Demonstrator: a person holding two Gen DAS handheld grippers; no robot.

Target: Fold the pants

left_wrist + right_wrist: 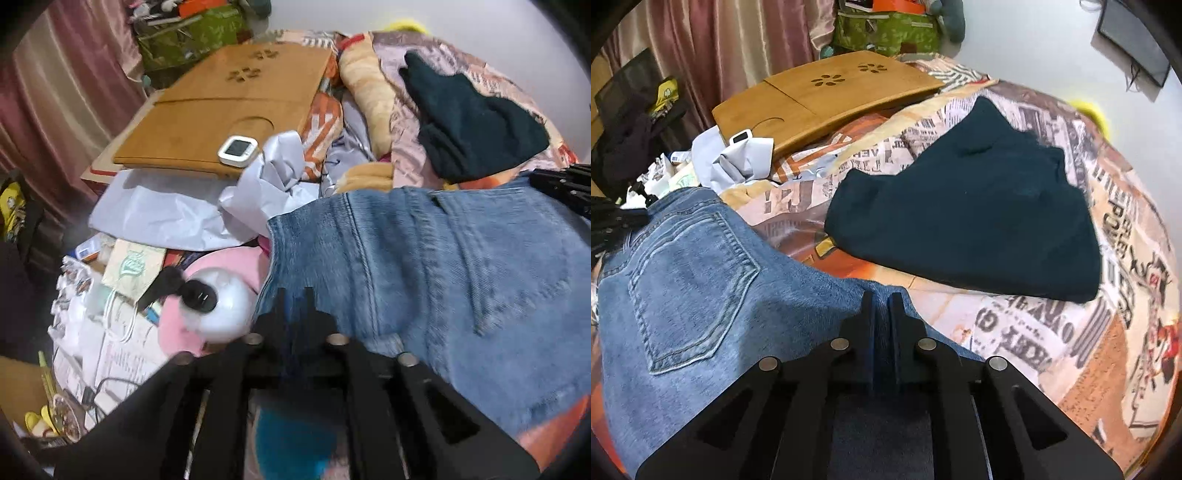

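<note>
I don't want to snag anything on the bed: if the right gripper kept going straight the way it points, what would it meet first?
The right gripper is already shut on the edge of the jeans. Just past that edge lies the printed bedspread, probably first; the dark green garment looks farther on, though depth is unclear.

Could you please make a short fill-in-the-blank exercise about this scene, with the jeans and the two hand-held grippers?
1. Both hand-held grippers, left and right, are shut on the blue ____.
2. The back pocket of the jeans faces ____.
3. On the printed bedspread beyond the jeans lies a folded dark ____ garment.
4. The small white device rests on a ____ board.

Missing words: jeans; up; green; wooden
</note>
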